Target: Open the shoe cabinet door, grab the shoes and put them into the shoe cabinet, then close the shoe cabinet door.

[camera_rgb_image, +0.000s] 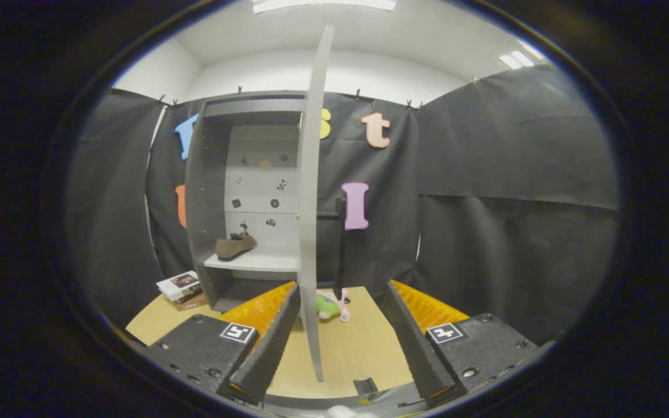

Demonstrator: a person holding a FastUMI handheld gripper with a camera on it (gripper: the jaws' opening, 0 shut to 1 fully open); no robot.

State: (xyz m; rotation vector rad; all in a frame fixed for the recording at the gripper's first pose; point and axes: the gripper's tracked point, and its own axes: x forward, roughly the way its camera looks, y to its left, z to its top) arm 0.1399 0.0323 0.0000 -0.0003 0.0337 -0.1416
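Shoe (234, 246) is already sitting on the cabinet's shelf (251, 262), toe pointing toward the open side, so the loading part looks done to me. Shoe cabinet (212, 191) stands on the floor against the booth wall, and its door (310, 203) is swung wide open, edge-on to the camera, with the dark bar handle (339, 247) sticking out on the far side of the panel.

Gripper (339, 342) has its fingers spread wide and they're holding nothing; the door's lower edge hangs in the gap between them, closer to the left finger (273, 337).

A stack of books (182, 288) lies on the floor by the cabinet's left side, and a small green and pink plush toy (330, 306) sits just past the door's bottom edge.

What I'd worry about: pushing the door shut from this edge-on spot, a finger could slip off the thin panel. Can't tell whether the toy sits in the swing path. Slamming might also jolt the shoe.
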